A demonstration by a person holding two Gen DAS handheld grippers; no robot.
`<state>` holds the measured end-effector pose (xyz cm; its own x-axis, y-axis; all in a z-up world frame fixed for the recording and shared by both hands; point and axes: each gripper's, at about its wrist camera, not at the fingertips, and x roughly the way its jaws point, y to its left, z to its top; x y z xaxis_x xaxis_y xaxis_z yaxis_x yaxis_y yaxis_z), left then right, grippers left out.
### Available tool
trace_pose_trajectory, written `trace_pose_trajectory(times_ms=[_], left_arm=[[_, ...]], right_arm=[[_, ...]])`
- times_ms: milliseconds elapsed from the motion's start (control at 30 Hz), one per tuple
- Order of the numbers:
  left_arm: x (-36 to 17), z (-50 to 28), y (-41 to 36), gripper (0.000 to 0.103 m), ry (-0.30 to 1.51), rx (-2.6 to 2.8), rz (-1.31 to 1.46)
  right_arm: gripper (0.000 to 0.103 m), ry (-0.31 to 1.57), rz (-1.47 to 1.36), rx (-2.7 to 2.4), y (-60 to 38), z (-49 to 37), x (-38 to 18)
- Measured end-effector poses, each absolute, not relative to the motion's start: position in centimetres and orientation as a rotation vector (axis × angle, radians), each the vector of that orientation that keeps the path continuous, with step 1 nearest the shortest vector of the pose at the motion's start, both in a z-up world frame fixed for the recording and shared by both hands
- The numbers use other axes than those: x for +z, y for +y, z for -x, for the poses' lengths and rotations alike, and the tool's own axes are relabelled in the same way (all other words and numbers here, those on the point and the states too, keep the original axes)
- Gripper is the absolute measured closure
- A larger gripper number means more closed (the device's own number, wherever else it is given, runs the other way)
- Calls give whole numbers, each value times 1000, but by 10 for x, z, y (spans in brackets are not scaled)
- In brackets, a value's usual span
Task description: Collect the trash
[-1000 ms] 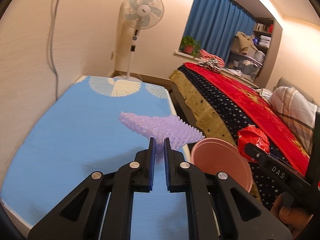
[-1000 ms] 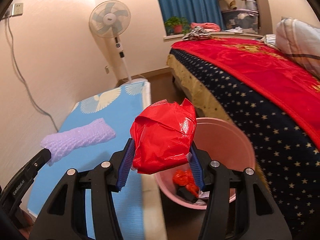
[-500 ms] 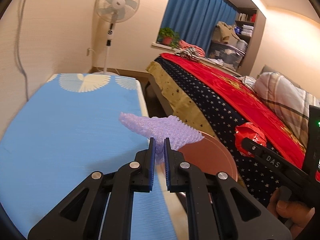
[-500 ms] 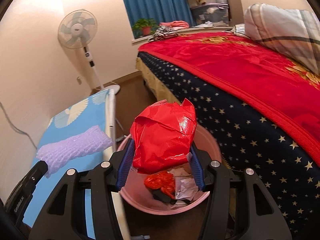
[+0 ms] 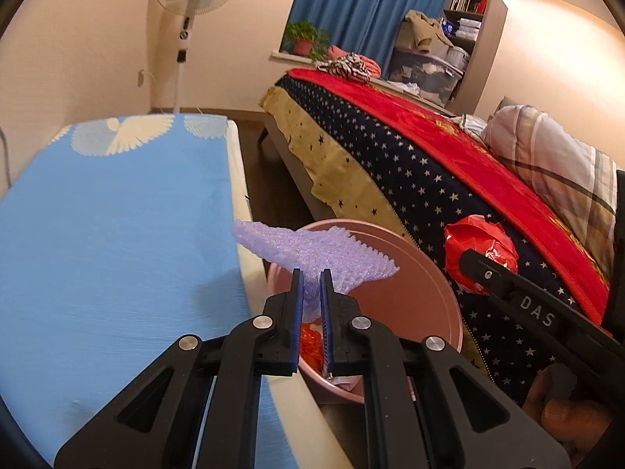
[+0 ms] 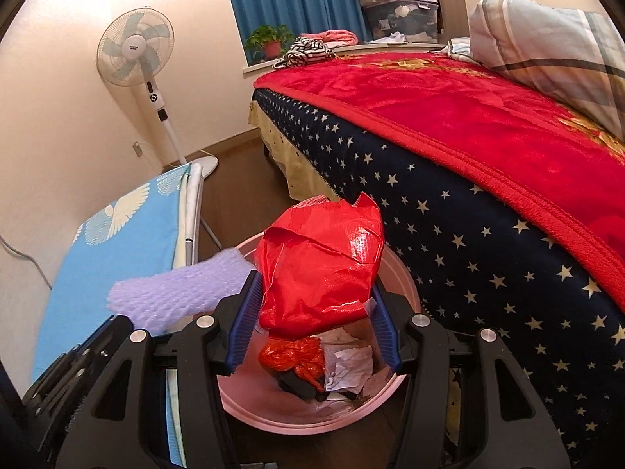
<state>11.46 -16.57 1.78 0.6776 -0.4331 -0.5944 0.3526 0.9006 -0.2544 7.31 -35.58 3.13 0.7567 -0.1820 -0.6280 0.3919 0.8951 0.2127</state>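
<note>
My left gripper [image 5: 311, 273] is shut on a purple foam net sleeve [image 5: 312, 252], which hangs over the near rim of a pink trash bin [image 5: 410, 301]. From the right wrist view the same purple foam net sleeve [image 6: 175, 293] shows at the left. My right gripper [image 6: 314, 293] is shut on a crumpled red plastic bag [image 6: 320, 269], held above the pink trash bin [image 6: 297, 426]. Inside the bin lie red wrapping [image 6: 293, 355], crumpled white paper [image 6: 347, 363] and something dark. In the left wrist view the red plastic bag [image 5: 480, 250] hangs to the right of the bin.
A blue-covered folding bed [image 5: 117, 234] stands left of the bin, and a bed with a starred navy and red blanket [image 5: 429, 148] stands right of it. A standing fan [image 5: 187, 19] is by the far wall. Brown floor [image 6: 234, 195] runs between the two beds.
Both grippers moved from over the blue bed toward the pink bin and dipped lower. The purple sleeve and the red bag now hang over the bin's mouth. Both grips are unchanged.
</note>
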Motion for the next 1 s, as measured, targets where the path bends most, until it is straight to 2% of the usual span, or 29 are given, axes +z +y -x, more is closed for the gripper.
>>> trace_pose_trajectory(times_ms=[167, 200, 233, 300, 467, 533, 800, 1000], left_arm=[[10, -121, -178, 93, 727, -471, 125], [9, -122, -180, 87, 731, -477, 125], [8, -123, -181, 74, 735, -478, 126], [6, -123, -176, 58, 735, -462, 141], [9, -122, -158, 55, 736, -397, 137], [13, -118, -148, 42, 725, -354, 129], [32, -91, -95, 24, 674, -232, 121], [46, -62, -68, 13, 617, -170, 89]], right_arm=[[48, 655, -364, -328, -363, -77, 27], [44, 656, -359, -339, -362, -77, 27], [34, 655, -353, -348, -362, -78, 27], [25, 650, -343, -361, -360, -77, 28], [19, 655, -363, -375, -363, -74, 28], [15, 646, -361, -378, -361, -71, 31], [6, 624, -301, -290, -324, -55, 45], [5, 599, -254, -255, -298, -32, 61]])
